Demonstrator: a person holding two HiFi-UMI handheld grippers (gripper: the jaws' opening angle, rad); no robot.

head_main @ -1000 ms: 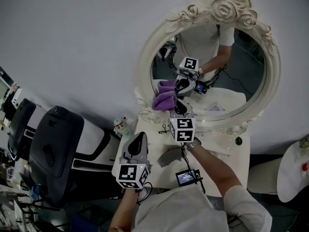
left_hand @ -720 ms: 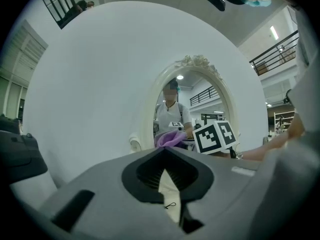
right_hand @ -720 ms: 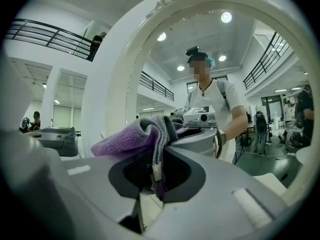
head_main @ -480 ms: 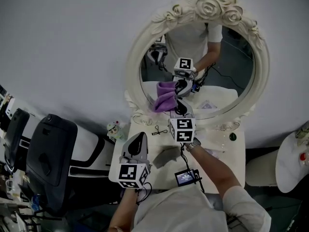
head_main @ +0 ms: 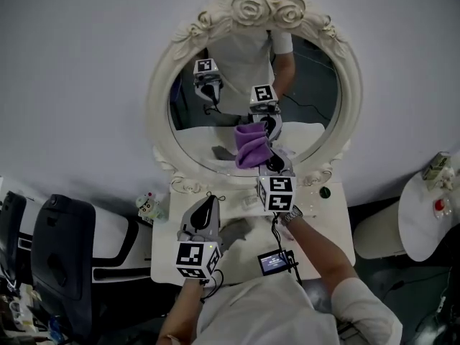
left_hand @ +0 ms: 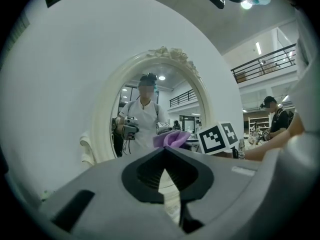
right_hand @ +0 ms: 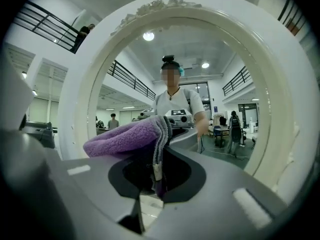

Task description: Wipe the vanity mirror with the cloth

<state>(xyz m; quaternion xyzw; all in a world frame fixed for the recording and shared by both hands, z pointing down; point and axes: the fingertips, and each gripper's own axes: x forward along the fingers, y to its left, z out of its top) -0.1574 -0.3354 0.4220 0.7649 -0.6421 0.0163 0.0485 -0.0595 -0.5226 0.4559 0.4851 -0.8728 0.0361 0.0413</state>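
The oval vanity mirror, in its white rose-carved frame [head_main: 159,113], stands at the back of the table. My right gripper [head_main: 271,162] is shut on a folded purple cloth [head_main: 251,146] and presses it against the lower middle of the glass. In the right gripper view the cloth [right_hand: 125,136] bulges up from between the jaws of the right gripper [right_hand: 158,159], with the mirror frame [right_hand: 75,84] close around it. My left gripper [head_main: 209,204] is shut and holds nothing; it hangs level over the table's left part, short of the mirror. In the left gripper view the left gripper [left_hand: 164,153] faces the mirror frame [left_hand: 106,114] and the cloth [left_hand: 172,139].
The white vanity table [head_main: 334,225] carries small items near the mirror's foot, among them a dark round thing [head_main: 325,191]. A small figurine [head_main: 147,205] stands left of the table. A black chair [head_main: 65,254] is at the lower left, a round white stand [head_main: 428,218] at the right.
My right gripper has slid the cloth rightward across the glass, from its lower left edge to the lower middle. My left gripper has shifted right with it, still shut.
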